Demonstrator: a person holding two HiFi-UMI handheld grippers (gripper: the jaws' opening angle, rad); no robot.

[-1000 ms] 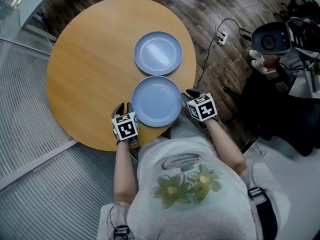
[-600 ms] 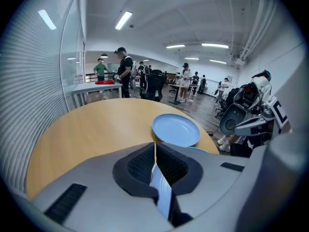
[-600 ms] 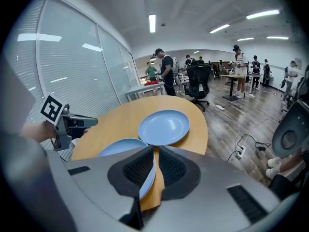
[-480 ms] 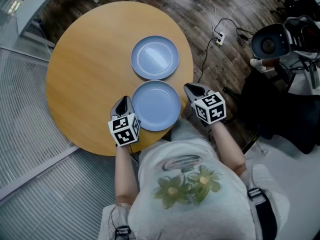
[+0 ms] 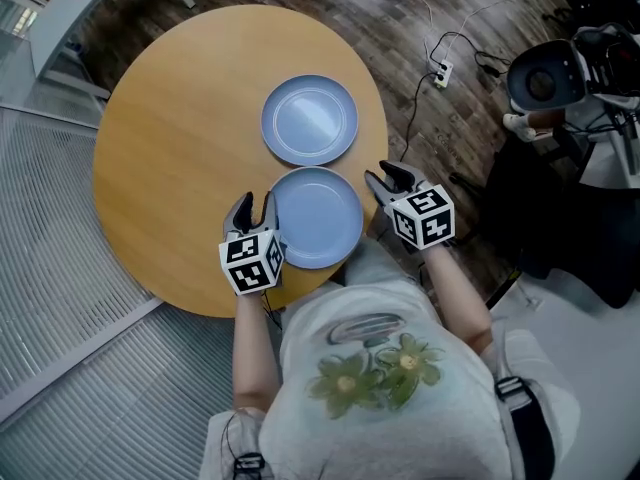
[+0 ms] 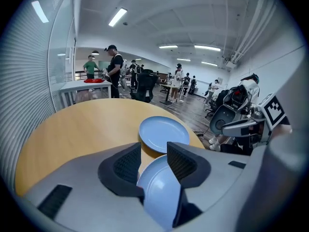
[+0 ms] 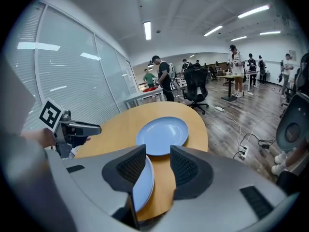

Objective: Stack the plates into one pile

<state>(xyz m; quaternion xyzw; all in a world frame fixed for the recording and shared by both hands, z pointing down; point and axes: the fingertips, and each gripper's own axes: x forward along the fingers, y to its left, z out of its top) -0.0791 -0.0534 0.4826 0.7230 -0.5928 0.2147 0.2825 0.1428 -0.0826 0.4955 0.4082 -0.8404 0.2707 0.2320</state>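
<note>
Two light blue plates lie side by side on the round wooden table (image 5: 170, 158). The far plate (image 5: 310, 119) sits toward the table's middle and also shows ahead of each gripper, as the far plate (image 6: 163, 133) and the far plate (image 7: 161, 136). The near plate (image 5: 316, 218) lies by the front edge. My left gripper (image 5: 254, 208) is at its left rim with its jaws opening. That rim (image 6: 159, 192) lies low between the spread pads, unpressed. My right gripper (image 5: 383, 176) stands just off the right rim, also opening. The near plate (image 7: 142, 187) sits beside its left pad.
The table's right edge drops to a dark wood floor with a power strip (image 5: 445, 71) and cables. A black chair with gear (image 5: 545, 78) stands at the right. A ribbed grey partition (image 5: 60, 298) runs along the left. People stand far back in the room (image 6: 115, 70).
Both grippers' jaws closed half a second ago and now stand apart again. Both plates stay where they were on the table.
</note>
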